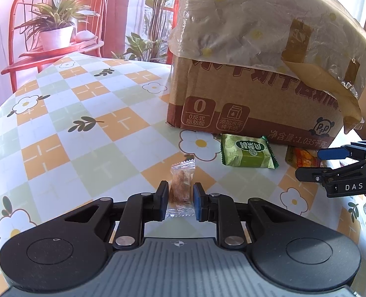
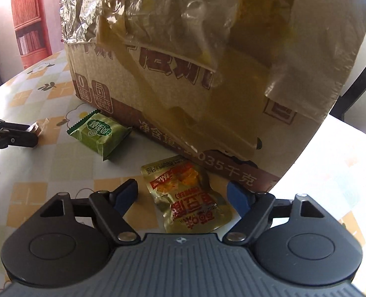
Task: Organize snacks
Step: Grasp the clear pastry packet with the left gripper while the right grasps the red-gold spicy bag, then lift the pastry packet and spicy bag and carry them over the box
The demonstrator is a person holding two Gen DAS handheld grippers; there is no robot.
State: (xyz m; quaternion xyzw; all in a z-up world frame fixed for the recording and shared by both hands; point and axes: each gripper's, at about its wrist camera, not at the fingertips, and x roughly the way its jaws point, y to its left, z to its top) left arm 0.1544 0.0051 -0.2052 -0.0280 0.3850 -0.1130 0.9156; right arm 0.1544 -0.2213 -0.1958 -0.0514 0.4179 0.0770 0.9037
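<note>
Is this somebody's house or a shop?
Probably a home dining spot: a flower-patterned checked tablecloth, a white potted plant on a red wooden chair, and a taped brown cardboard box.

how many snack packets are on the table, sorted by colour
clear packet: 1, between the left gripper fingers
green packet: 1
gold and red packet: 1, between the open right gripper fingers
total: 3
</note>
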